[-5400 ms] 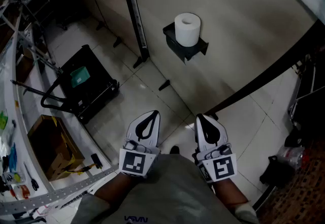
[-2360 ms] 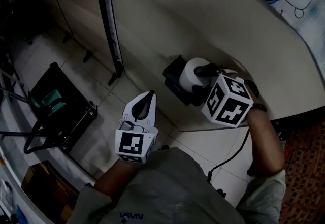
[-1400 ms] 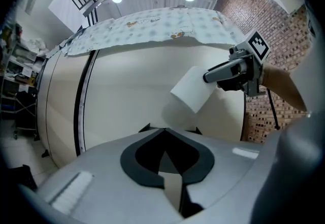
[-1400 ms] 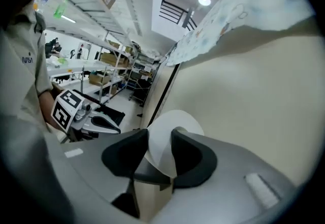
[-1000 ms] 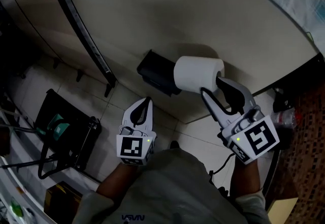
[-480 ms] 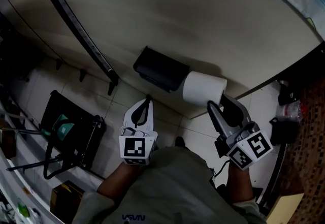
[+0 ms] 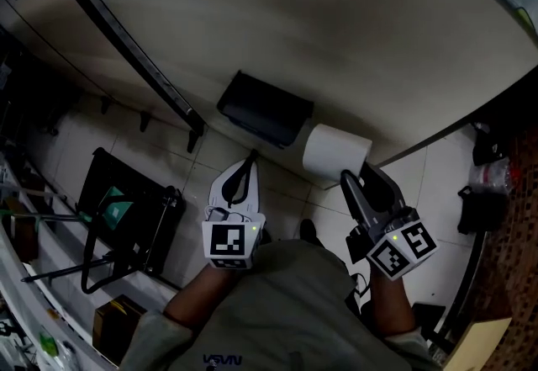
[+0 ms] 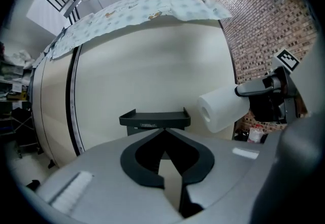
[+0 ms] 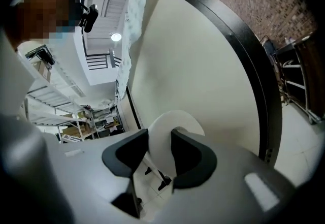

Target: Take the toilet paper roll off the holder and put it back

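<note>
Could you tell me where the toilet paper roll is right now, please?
In the head view the toilet paper roll sits just right of the black wall holder, off it, clamped in the right gripper.

Head view looks down; left view shares holder [image 7: 265, 108].

Nothing can be read: print [image 8: 146, 125] on the holder's [image 8: 155, 116] front lip and lettering [image 7: 220, 358] on the shirt [image 7: 286, 310] at 6 o'clock are blurred.
</note>
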